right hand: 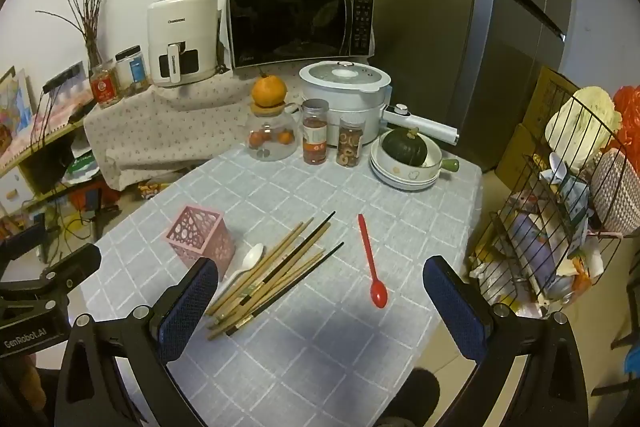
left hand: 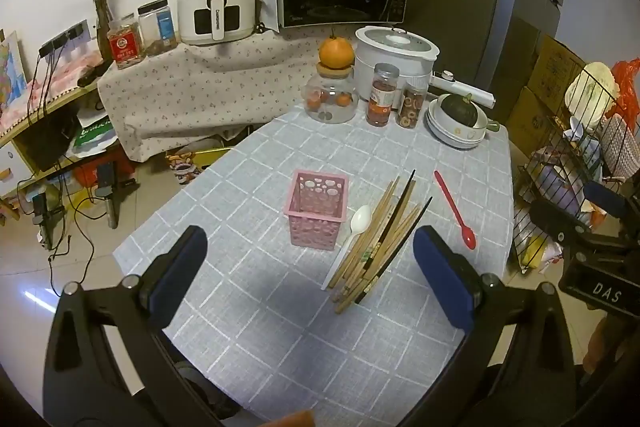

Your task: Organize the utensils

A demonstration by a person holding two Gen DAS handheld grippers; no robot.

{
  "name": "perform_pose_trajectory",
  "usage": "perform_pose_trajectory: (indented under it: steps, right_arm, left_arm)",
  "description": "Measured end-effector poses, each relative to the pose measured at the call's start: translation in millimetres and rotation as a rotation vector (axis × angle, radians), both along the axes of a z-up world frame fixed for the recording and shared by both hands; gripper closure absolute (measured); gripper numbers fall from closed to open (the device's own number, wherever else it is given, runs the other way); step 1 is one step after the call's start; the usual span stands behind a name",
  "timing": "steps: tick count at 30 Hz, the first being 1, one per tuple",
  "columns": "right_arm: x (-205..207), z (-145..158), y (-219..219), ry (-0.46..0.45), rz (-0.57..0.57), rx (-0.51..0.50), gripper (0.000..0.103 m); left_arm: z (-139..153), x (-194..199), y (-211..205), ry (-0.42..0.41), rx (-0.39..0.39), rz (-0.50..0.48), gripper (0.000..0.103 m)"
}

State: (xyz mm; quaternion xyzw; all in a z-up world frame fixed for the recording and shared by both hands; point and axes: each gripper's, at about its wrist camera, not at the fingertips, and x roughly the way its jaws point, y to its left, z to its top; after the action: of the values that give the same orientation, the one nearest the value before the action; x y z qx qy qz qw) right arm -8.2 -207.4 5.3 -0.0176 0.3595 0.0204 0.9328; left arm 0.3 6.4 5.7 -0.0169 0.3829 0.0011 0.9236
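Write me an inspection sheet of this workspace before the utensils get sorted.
Surface: table under a grey checked cloth.
Job's things: pink holder upright and empty; chopsticks in a loose pile beside it; white spoon against the pile; red spoon lying apart.
Clutter: glass jar, orange, two spice jars, bowls holding a squash, cooker, all at the far edge.
Grippers: left gripper and right gripper open, holding nothing.
Cables: black cords on the floor, left.
Surroundings: microwave, air fryer, fridge, wire rack.
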Motion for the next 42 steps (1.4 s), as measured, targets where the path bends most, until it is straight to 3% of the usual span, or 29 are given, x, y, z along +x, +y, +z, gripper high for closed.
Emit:
perform_pose_trajectory:
  steps: [42]
  right_arm:
    - [0.1,2.1,0.1,-0.009,-0.002,0.006,0.0]
  left_arm:
    - [0.2,-2.0,-1.5,-0.016,0.008,0.006,0.001]
